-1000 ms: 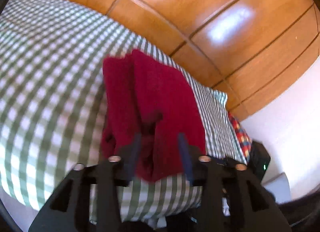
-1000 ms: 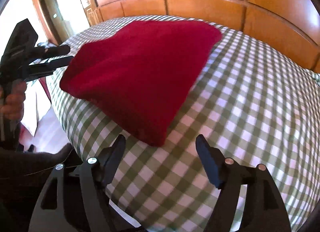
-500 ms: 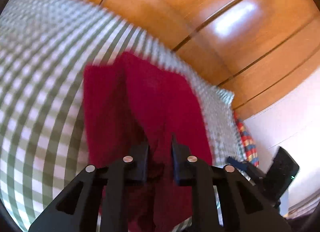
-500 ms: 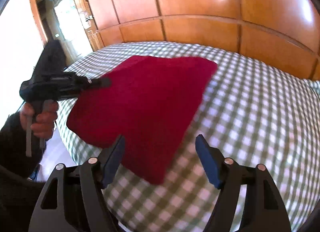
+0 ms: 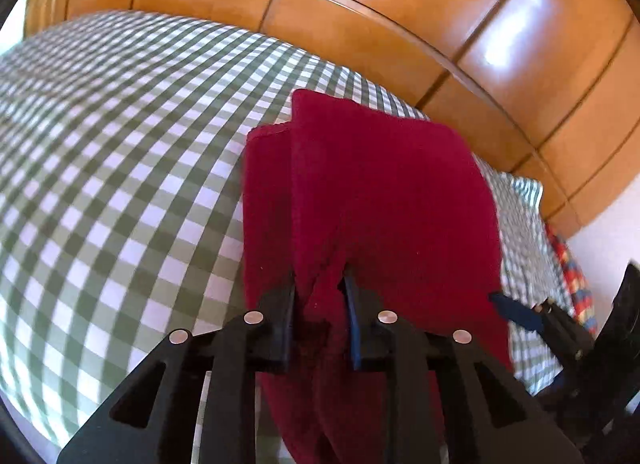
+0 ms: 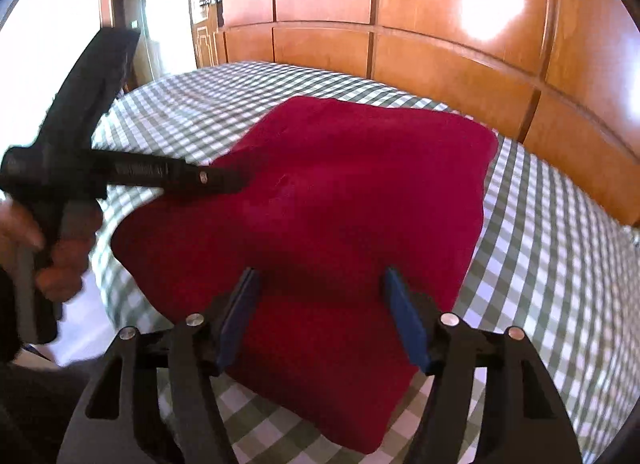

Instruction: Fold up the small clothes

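A dark red garment [image 5: 380,191] lies folded on the green-and-white checked bed cover [image 5: 120,163]. My left gripper [image 5: 320,284] pinches a bunched fold at the garment's near edge, and its jaws are easing open. In the right wrist view the same garment [image 6: 360,183] spreads as a flat square, and the left gripper [image 6: 236,179] meets its left edge. My right gripper [image 6: 320,280] hovers over the garment's near part. Its jaws are wide apart and closing, with the cloth beneath them and the pads not pressing. One blue right fingertip [image 5: 516,310] shows at the garment's right edge.
A glossy wooden headboard [image 6: 440,63] runs behind the bed. A multicoloured plaid cloth [image 5: 572,280] lies past the bed's far corner. A person's hand [image 6: 60,260] holds the left gripper's handle at the bed's left side, in front of a bright doorway [image 6: 168,3].
The left jaws went from open around the garment's edge to pinching it. The right gripper moved forward from the checked cover to above the garment, its jaws a little narrower.
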Motion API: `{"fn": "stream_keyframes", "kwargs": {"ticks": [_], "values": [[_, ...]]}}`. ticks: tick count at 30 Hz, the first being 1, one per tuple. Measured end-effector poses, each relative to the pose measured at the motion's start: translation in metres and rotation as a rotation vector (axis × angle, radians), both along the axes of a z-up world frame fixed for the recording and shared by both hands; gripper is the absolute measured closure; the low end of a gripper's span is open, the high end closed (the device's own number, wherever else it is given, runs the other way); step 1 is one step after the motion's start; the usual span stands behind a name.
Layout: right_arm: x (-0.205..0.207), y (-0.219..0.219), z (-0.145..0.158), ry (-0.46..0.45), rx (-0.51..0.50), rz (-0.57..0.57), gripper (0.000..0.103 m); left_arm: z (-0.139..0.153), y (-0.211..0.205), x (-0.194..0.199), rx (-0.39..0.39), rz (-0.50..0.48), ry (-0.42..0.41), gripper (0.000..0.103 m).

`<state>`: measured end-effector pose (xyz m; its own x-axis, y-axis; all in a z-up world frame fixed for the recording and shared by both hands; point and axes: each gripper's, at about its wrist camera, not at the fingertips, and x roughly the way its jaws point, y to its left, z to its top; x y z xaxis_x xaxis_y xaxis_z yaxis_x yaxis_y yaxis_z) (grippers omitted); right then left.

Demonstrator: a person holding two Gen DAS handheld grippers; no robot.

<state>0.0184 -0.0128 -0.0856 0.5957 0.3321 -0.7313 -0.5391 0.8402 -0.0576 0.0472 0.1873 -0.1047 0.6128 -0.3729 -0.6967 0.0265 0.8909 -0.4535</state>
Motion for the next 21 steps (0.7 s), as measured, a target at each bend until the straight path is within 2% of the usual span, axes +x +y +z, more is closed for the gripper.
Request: {"fn": "stream_keyframes", "kwargs": {"ticks": [3,6,8,11,13,16,18,21], "values": [[0.002,-0.001,0.003,0.015,0.001,0.007,0.033,0.017,0.005,-0.008,0.006,0.022,-0.014,0.08],[0.008,-0.013,0.015,0.055,0.048,0.013,0.033,0.05,0.004,-0.025,0.045,0.046,-0.11,0.08],[0.01,-0.024,0.029,0.076,0.094,0.01,0.034,0.064,0.003,-0.035,0.044,0.038,-0.165,0.08],[0.015,-0.04,0.049,0.066,0.167,-0.022,0.034,0.072,-0.01,-0.041,0.104,0.008,-0.21,0.08],[0.02,-0.049,0.06,0.064,0.228,-0.048,0.035,0.07,-0.024,-0.037,0.131,-0.018,-0.216,0.08],[0.036,-0.052,0.063,0.093,0.286,-0.079,0.042,0.055,-0.036,-0.027,0.207,-0.026,-0.178,0.08],[0.049,-0.041,0.049,0.116,0.252,-0.088,0.042,0.035,-0.037,-0.017,0.271,-0.005,-0.109,0.08],[0.062,-0.023,0.008,0.185,0.15,-0.103,0.042,0.012,-0.034,-0.016,0.313,0.009,-0.081,0.078]]}}
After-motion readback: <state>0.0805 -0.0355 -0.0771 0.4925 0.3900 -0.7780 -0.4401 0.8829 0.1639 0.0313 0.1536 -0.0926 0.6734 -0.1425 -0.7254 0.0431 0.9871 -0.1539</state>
